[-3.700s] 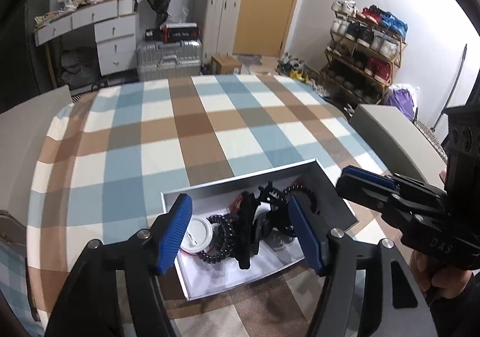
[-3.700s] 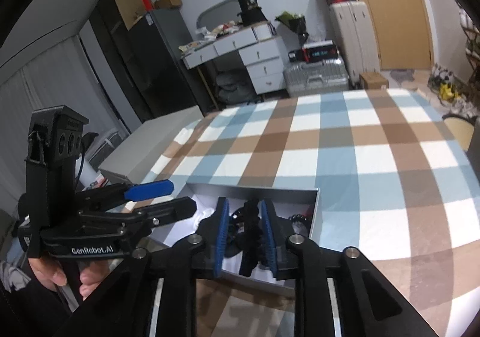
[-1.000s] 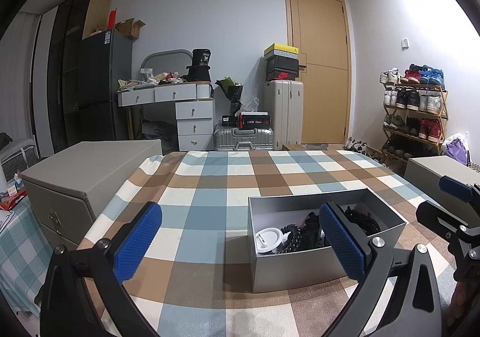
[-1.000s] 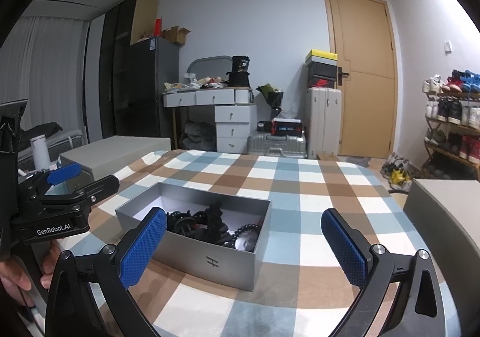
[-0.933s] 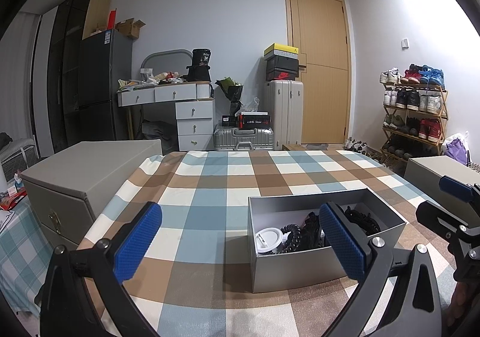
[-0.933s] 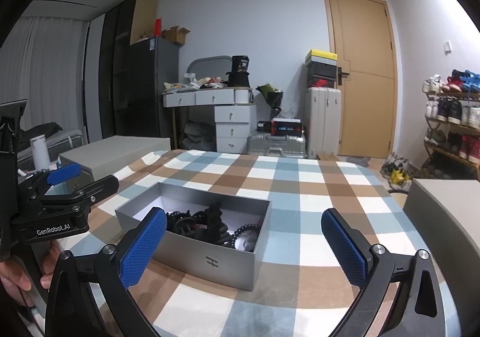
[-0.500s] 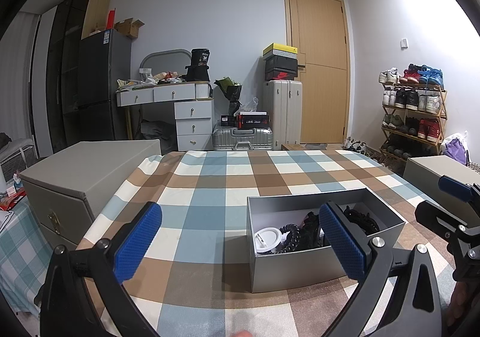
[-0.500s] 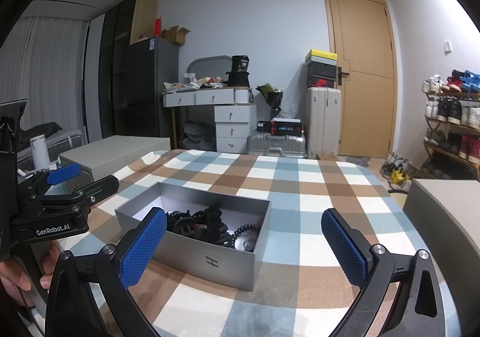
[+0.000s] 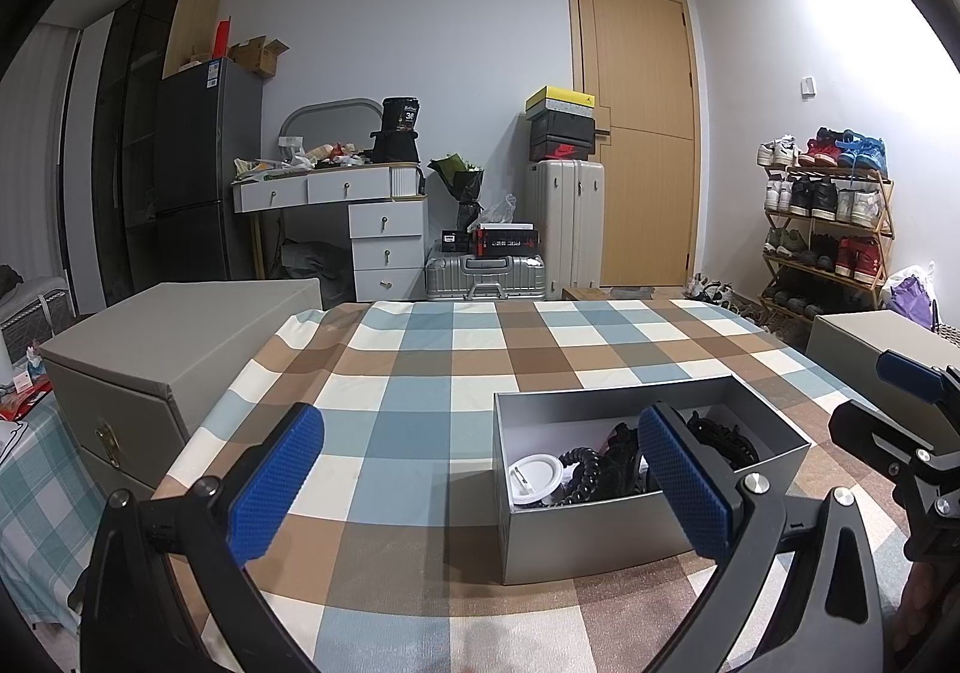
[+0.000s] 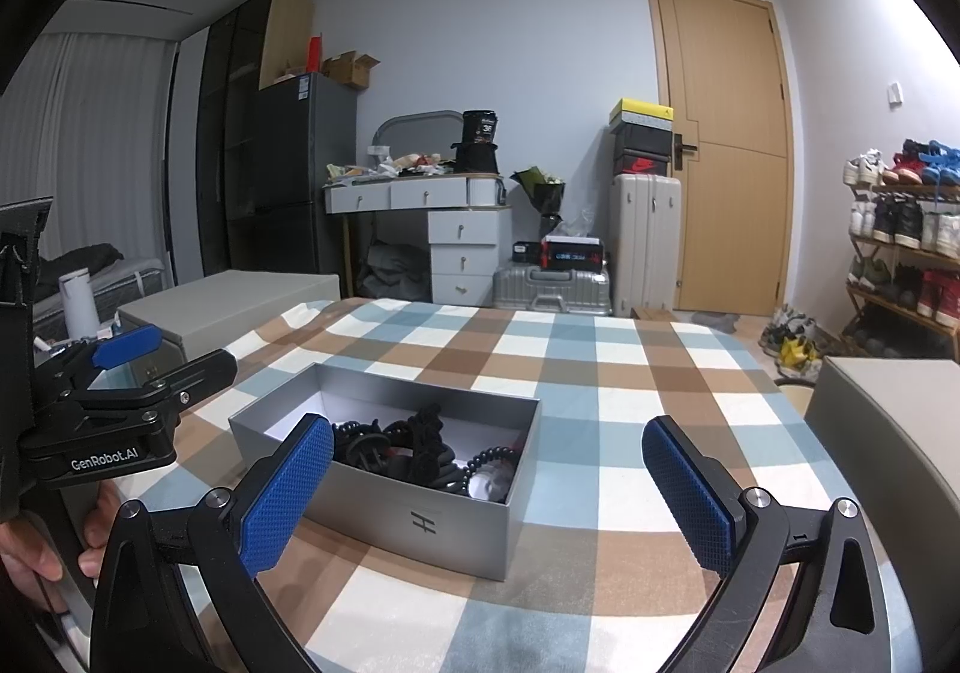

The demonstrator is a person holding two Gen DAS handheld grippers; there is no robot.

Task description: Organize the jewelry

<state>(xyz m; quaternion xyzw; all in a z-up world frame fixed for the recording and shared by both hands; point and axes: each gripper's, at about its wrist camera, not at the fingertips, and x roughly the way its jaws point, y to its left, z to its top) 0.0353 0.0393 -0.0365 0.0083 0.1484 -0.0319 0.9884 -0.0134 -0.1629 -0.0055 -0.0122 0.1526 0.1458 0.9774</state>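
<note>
Jewelry (image 10: 420, 451) in grey box (image 10: 384, 523) (uncovered), both grippers spread

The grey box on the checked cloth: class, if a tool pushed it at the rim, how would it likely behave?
The grey box looks thin-walled and lidless, so probably light. Its broad flat base suggests sliding rather than tipping. The loose black jewelry inside might shift.
</note>
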